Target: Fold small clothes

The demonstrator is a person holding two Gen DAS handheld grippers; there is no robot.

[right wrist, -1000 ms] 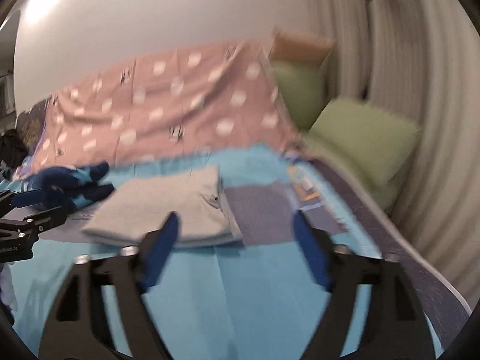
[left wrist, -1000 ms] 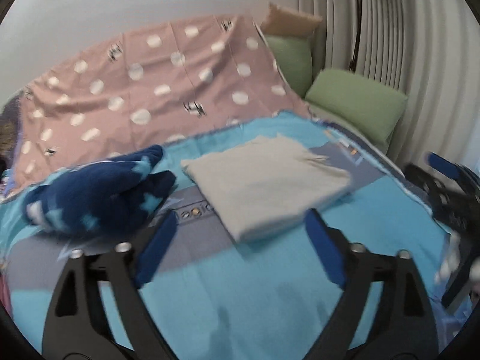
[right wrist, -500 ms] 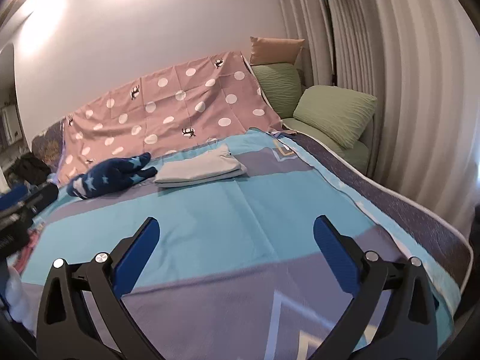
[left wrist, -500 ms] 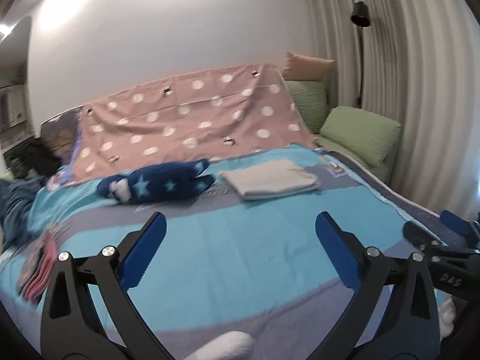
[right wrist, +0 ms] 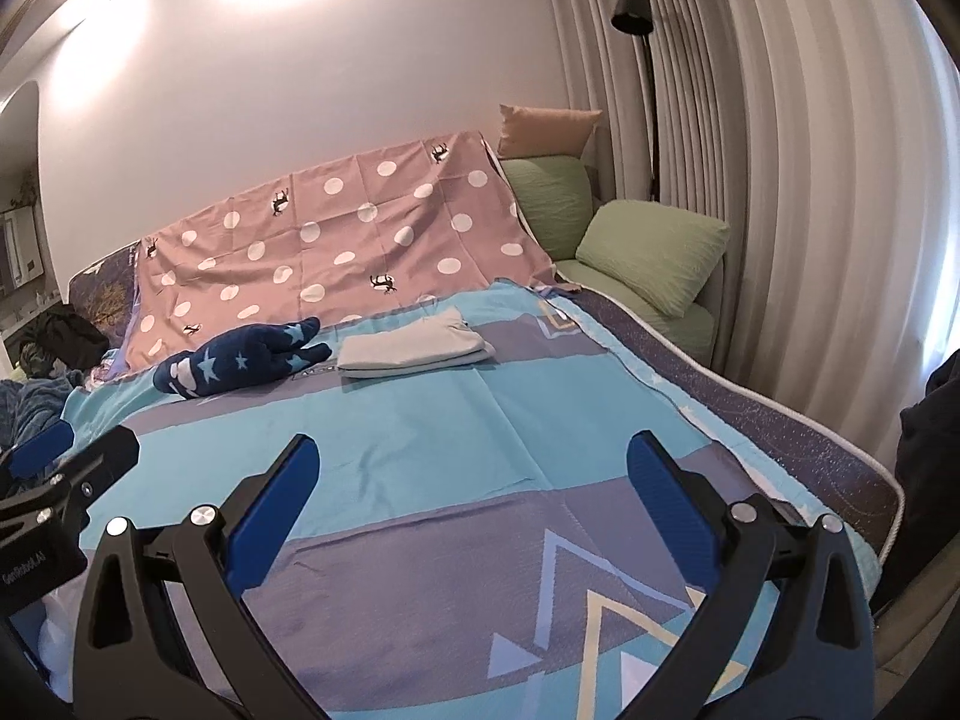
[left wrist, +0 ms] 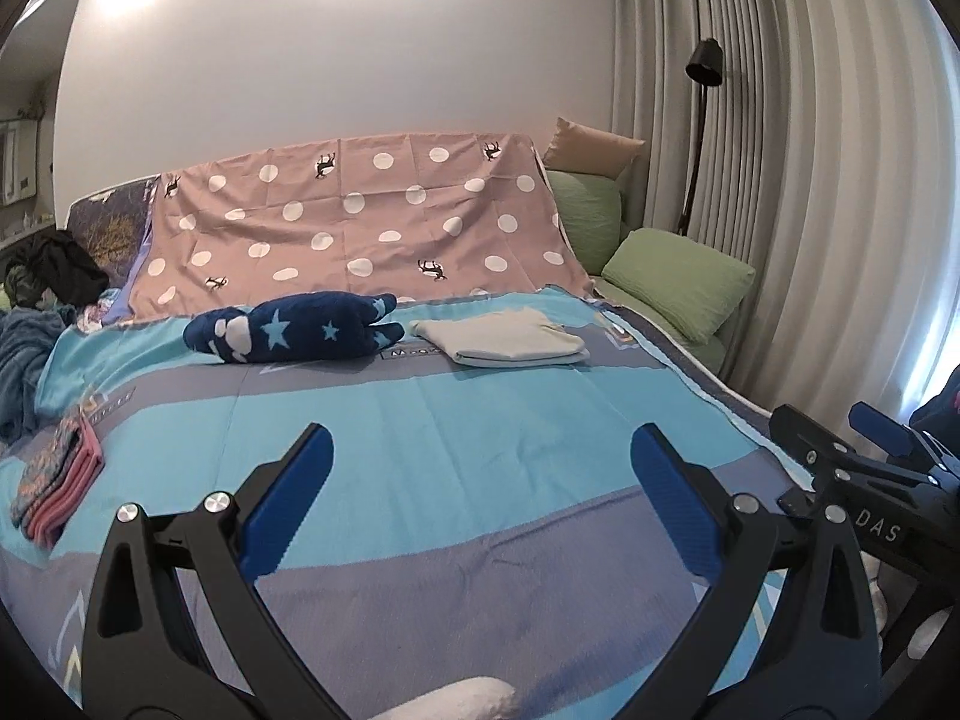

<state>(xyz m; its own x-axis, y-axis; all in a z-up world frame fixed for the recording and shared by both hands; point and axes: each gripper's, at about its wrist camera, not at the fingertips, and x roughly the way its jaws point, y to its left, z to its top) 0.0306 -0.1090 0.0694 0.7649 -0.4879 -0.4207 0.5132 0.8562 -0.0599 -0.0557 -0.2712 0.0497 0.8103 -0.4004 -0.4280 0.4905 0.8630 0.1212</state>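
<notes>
A folded pale grey garment [left wrist: 503,345] lies far back on the blue bedspread [left wrist: 456,420]; it also shows in the right wrist view [right wrist: 414,349]. Beside it on the left lies a dark blue star-patterned garment [left wrist: 294,336], bundled, also in the right wrist view [right wrist: 240,363]. My left gripper [left wrist: 477,504] is open and empty, well back from both, above the near part of the bed. My right gripper [right wrist: 471,507] is open and empty too. A white cloth [left wrist: 456,705] shows at the bottom edge under the left gripper.
A pink dotted sheet [left wrist: 360,228] drapes the headboard. Green pillows [left wrist: 678,282] sit at the back right by the curtains and a floor lamp [left wrist: 702,66]. A folded pink patterned item [left wrist: 57,489] lies at the bed's left edge. Dark clothes [left wrist: 57,270] pile up far left.
Both grippers have pulled far back from the folded grey garment toward the near end of the bed. The garment stays folded where it lay.
</notes>
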